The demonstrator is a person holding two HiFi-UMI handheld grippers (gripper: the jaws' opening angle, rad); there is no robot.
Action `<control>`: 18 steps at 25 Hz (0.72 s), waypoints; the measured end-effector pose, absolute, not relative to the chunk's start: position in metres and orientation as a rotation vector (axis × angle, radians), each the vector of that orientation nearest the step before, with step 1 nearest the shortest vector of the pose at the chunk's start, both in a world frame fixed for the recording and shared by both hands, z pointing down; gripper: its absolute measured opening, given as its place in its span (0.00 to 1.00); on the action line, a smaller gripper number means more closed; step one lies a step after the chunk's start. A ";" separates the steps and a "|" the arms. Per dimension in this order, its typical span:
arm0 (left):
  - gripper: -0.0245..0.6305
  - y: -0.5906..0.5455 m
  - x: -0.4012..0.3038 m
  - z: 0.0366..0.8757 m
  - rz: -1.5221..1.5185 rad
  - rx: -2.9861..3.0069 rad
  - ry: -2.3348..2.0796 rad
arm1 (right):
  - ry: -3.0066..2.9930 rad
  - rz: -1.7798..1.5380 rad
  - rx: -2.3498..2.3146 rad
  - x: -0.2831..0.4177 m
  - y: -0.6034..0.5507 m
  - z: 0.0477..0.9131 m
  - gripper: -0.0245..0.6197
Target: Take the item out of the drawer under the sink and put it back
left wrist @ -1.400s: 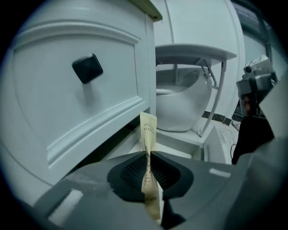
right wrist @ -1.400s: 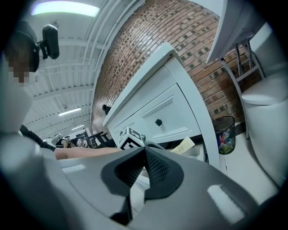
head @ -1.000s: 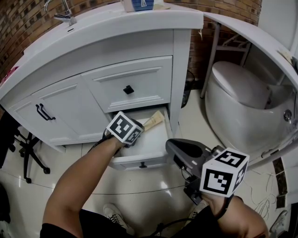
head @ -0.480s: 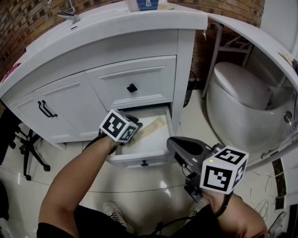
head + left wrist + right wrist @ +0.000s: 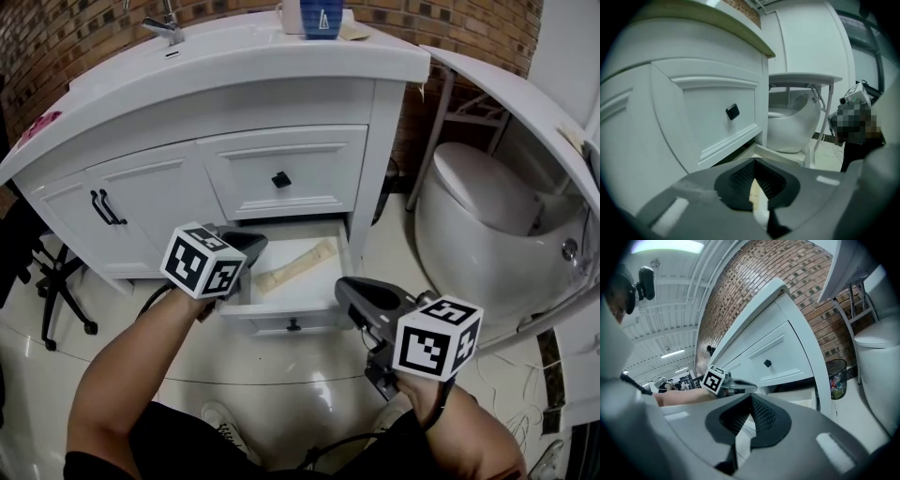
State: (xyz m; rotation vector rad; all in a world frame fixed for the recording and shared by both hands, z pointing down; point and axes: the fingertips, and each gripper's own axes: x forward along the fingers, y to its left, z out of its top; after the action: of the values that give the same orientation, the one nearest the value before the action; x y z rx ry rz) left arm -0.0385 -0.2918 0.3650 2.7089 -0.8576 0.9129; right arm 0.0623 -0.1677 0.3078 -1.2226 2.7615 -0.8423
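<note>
Your left gripper (image 5: 251, 246) has lifted out of the open drawer (image 5: 281, 315), and the pale item (image 5: 295, 266) now lies inside it.
Its jaws have just snapped closed with nothing pinched between them, and it hovers by the drawer's left front corner, above the item and clear of it. The item, long and beige, lies diagonally on the drawer floor under the sink cabinet (image 5: 141, 192). Your right gripper (image 5: 343, 287), jaws together and empty, hangs near the drawer's right front corner. The only print is the square black-and-white codes on the left marker cube (image 5: 204, 261) and right marker cube (image 5: 437, 337). The white mark on the blue container (image 5: 322, 17) on the counter is too small to read.
</note>
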 end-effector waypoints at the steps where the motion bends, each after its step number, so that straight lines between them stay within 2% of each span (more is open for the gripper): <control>1: 0.05 -0.285 -0.045 0.356 0.865 2.721 -0.881 | 2.764 -0.842 -1.221 0.061 -0.167 0.307 0.05; 9: 0.05 -0.203 -0.070 0.308 0.522 2.736 -0.853 | 2.784 -0.825 -1.206 0.055 -0.156 0.305 0.05; 18: 0.05 -0.154 -0.075 0.297 0.358 2.690 -0.794 | 2.808 -0.795 -1.173 0.050 -0.148 0.300 0.05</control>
State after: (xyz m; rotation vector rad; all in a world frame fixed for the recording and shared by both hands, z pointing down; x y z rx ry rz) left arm -0.0753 -0.1540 0.2969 2.6904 -0.7936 0.3578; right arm 0.0498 -0.1480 0.3004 -1.1726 2.8084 -0.7946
